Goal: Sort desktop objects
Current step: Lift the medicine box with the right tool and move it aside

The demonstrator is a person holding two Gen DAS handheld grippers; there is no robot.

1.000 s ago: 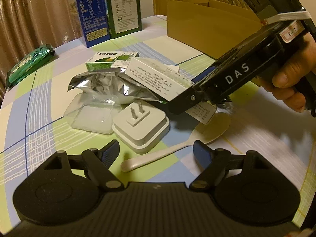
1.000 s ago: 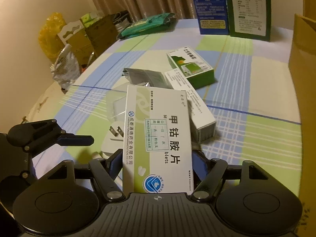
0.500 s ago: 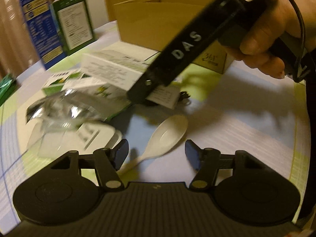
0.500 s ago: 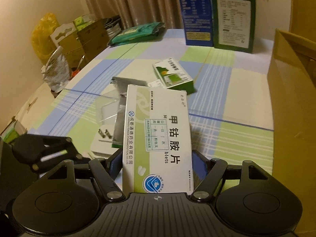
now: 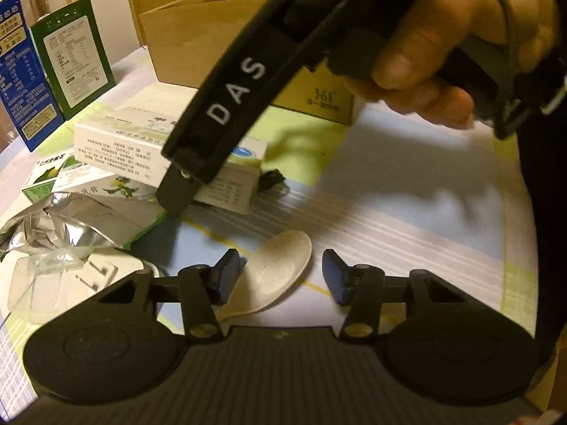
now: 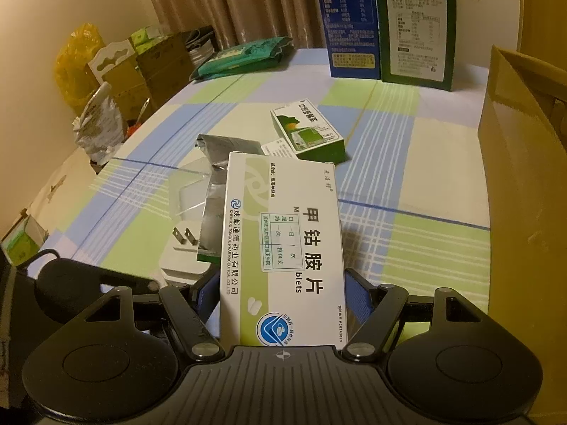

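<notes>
Now | left gripper (image 5: 278, 278) closing around smooth oval spoon (image 5: 280, 265) | right gripper (image 6: 281, 295) clamps flat cardboard box (image 6: 283, 248)

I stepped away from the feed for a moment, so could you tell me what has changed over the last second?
The left gripper swung away from the white plug to straddle the spoon; its jaws are closing, pads not yet pressing. The right gripper lifted its white medicine box clear of the pile. Unchanged: its grip, the green box, the cardboard box.
</notes>
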